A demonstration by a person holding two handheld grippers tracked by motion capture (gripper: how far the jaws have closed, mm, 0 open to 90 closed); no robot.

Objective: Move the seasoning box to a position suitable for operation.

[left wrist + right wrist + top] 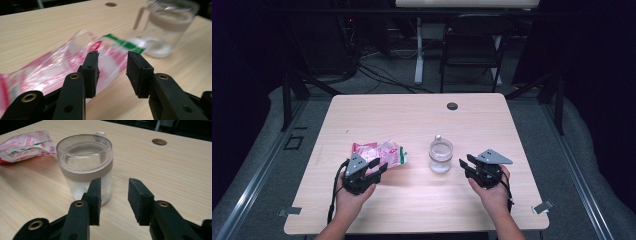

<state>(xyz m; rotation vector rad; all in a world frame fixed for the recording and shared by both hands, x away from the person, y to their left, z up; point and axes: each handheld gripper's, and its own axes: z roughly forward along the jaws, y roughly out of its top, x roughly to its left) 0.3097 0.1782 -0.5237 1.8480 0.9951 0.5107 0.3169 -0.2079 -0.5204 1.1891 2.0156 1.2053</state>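
Note:
A pink, white and green plastic bag (379, 153) lies flat on the wooden table (412, 120), left of centre. My left gripper (378, 165) is open just at the bag's near edge; in the left gripper view the bag (62, 65) runs under and between the jaws. A clear glass mug (440, 155) with a grey band and white powder at the bottom stands in the middle. My right gripper (465, 162) is open just right of the mug. In the right gripper view the mug (85, 160) stands a little ahead of the left jaw, and the bag (25, 143) lies beyond it.
A round cable hole (452, 106) sits near the table's far edge. A dark folding chair (472, 45) and a white desk leg (418, 50) stand behind the table. Metal clips (543, 206) mark the near corners. Bare tabletop lies to the far side and right.

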